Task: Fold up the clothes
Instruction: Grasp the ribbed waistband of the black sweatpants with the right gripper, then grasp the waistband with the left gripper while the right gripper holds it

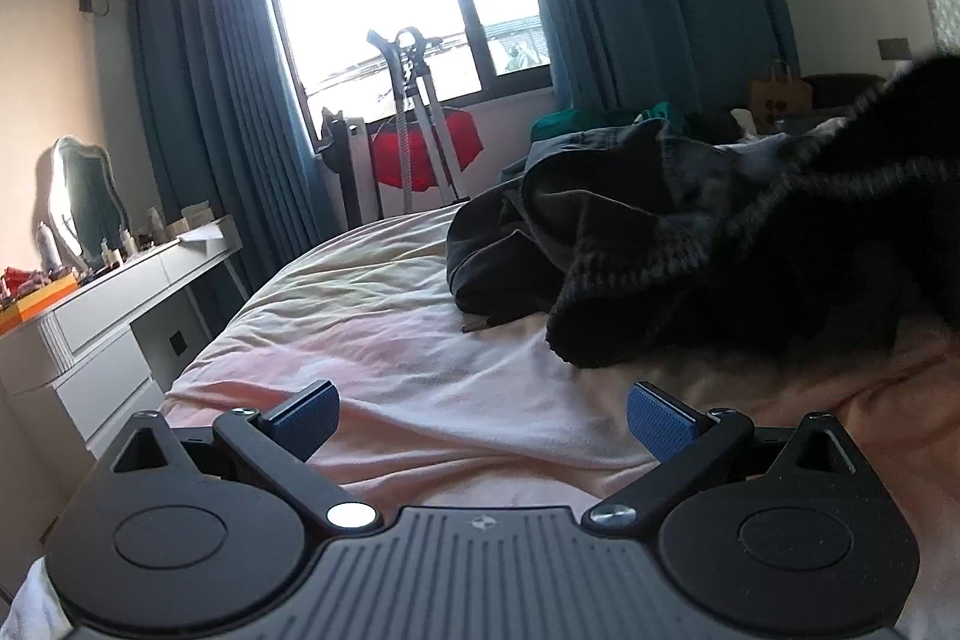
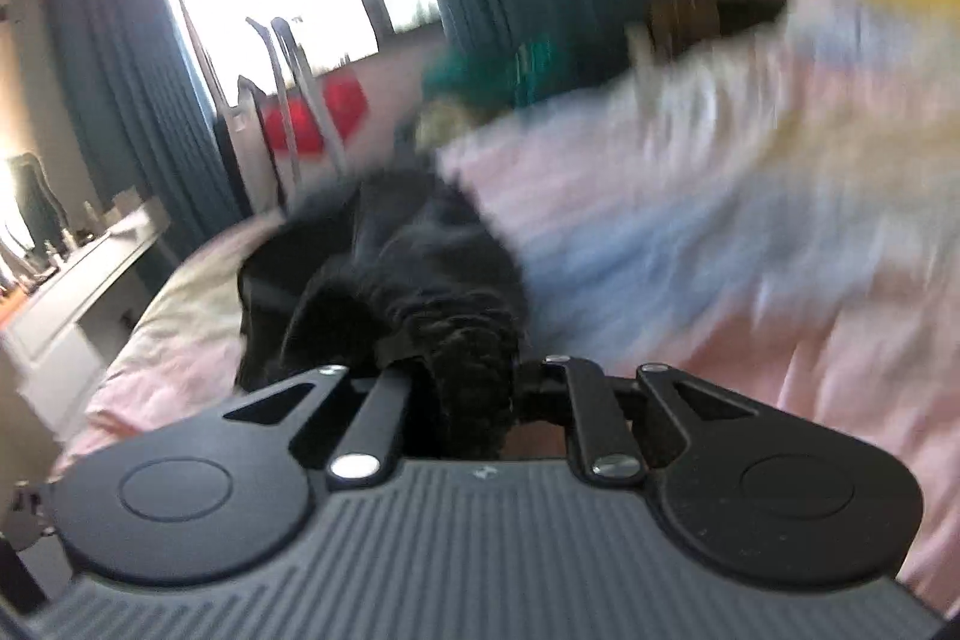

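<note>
A black knitted garment (image 1: 750, 250) with grey stripes hangs and drapes over the bed at the right of the left wrist view. My left gripper (image 1: 483, 415) is open and empty, low over the pink sheet, in front of and left of the garment. In the blurred right wrist view my right gripper (image 2: 474, 376) is shut on a bunched edge of the black knitted garment (image 2: 408, 268), which trails away from the jaws over the bed. Its fingertips are hidden by the fabric.
A pile of dark clothes (image 1: 558, 214) lies further up the bed (image 1: 372, 328). A white dresser (image 1: 120, 316) with a mirror stands left. A garment steamer (image 1: 420, 112) stands by the window. Light pink and blue bedding (image 2: 690, 196) lies right.
</note>
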Available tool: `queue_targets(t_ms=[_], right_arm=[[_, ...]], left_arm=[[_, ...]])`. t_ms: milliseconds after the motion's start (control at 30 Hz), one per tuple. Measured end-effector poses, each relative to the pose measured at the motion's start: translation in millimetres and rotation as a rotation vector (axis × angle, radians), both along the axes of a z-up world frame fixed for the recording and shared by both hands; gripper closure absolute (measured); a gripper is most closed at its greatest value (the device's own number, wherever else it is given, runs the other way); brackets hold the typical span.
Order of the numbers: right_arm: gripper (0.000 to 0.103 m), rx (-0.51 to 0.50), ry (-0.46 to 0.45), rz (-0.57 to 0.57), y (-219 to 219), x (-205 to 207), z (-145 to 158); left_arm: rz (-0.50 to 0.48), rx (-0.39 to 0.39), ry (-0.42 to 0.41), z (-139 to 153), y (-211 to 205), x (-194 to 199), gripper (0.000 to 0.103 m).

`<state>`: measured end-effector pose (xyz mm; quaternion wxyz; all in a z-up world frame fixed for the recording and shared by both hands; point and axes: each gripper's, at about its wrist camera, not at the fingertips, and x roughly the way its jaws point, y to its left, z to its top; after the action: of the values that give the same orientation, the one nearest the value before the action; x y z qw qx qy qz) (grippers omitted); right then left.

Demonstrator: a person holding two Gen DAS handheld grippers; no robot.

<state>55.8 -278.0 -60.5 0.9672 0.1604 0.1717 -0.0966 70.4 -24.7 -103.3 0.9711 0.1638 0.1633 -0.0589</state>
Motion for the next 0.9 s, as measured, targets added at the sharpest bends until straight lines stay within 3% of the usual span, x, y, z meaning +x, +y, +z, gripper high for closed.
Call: queue_targets(t_ms=[133,300,433,600,667,767,900], right_arm=[[0.089,-0.108,-0.051,-0.043,3.6,-9.1,13.1],[0.089,-0.037,0.053,-0.081,-19.6,6.2,-6.9],[0.089,0.004,0.063,-0.093,-24.0,4.8,-15.8],[0.089,0.037,0.074,-0.101,-25.9,6.9,-23.6],[0.088,0.051,0.082,-0.107,-27.9,8.7,-26.1],[0.088,0.073,0.094,-0.116,-30.9,11.5,-29.9],[0.086,0.102,0.112,-0.129,-35.0,15.5,-35.0]], left_arm=[[-0.063,0.053,-0.017,-3.9,-8.2,-0.9,0.002],[-0.103,0.162,-0.035,-7.5,-31.8,16.6,0.007],[-0.133,0.221,-0.069,-4.5,-55.4,37.6,0.01],[-0.194,0.384,-0.079,-18.9,-85.7,66.3,0.019],[-0.195,0.387,-0.068,-19.3,-93.0,79.1,0.025],[-0.177,0.317,-0.063,-10.4,-101.7,97.6,0.032],[-0.195,0.318,-0.121,2.3,-121.9,112.3,0.036]])
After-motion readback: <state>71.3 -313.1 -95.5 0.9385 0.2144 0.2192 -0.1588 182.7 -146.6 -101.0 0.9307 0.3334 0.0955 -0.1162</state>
